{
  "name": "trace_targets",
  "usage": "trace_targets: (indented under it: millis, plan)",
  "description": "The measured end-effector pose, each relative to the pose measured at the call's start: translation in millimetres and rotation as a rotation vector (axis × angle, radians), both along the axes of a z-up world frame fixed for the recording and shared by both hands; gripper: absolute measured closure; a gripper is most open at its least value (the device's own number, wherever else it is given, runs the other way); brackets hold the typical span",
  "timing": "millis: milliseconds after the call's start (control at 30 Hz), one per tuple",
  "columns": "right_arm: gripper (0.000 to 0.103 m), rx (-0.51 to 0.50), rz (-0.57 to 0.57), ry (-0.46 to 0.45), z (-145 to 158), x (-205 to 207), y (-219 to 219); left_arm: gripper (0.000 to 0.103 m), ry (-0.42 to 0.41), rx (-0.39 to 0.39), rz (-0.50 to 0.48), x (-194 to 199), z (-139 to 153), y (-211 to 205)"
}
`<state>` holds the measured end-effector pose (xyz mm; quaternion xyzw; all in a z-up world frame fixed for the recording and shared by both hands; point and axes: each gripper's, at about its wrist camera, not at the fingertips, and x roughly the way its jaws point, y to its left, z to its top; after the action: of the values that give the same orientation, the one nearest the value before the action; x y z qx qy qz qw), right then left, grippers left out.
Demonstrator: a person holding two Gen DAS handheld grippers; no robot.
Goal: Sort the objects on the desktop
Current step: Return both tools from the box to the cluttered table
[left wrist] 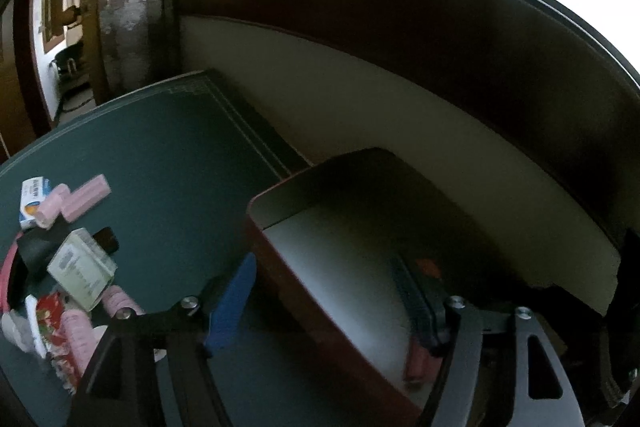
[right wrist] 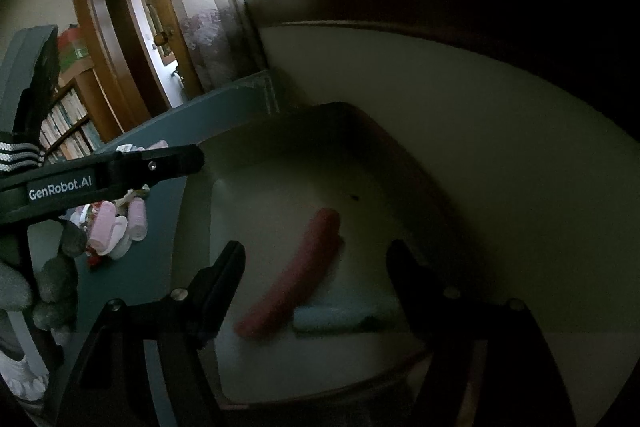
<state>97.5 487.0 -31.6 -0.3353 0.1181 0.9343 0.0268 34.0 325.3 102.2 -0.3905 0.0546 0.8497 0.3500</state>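
A red-walled box (left wrist: pixel 280 267) with a white floor stands on the green desk mat (left wrist: pixel 168 163). My left gripper (left wrist: pixel 324 307) is open and straddles the box's near wall, its blue-padded finger (left wrist: pixel 232 303) outside and the other inside. A pink piece (left wrist: pixel 418 363) lies on the box floor by the inner finger, nothing pressed between the pads. In the right wrist view my right gripper (right wrist: pixel 316 267) hangs open above the box (right wrist: pixel 224 155), over a long pink stick (right wrist: pixel 304 267) and a pale teal item (right wrist: pixel 336 317) on the floor. The left gripper (right wrist: pixel 188 161) reaches in from the left.
A pile of loose things lies on the mat at the left: pink rollers (left wrist: pixel 50 207), a pale green carton (left wrist: pixel 82 267), a white and blue packet (left wrist: pixel 32 193), a red wrapper (left wrist: pixel 54 323). A tall partition (left wrist: pixel 400 99) stands behind the box. A gloved hand (right wrist: pixel 52 279) holds the left gripper.
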Motion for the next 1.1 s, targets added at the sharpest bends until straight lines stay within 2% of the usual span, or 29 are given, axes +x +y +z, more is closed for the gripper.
trace_targets:
  millis: [367,700,867,1100]
  plan:
    - [0.024,0.003,0.065,0.071,21.2,8.8,-39.1,0.031,0.013,0.012,0.101,-3.8,-1.8,-58.6]
    - [0.024,0.018,0.197,0.093,30.7,4.9,-102.0,0.031,0.036,0.015,0.294,-1.5,2.4,-163.0]
    - [0.024,0.018,0.248,0.084,28.3,4.0,-132.8,0.031,0.036,0.001,0.425,-31.6,-15.0,-219.9]
    - [0.024,0.018,0.308,0.042,17.8,-2.9,-172.9,0.031,0.010,-0.015,0.557,-38.1,-31.9,-290.1]
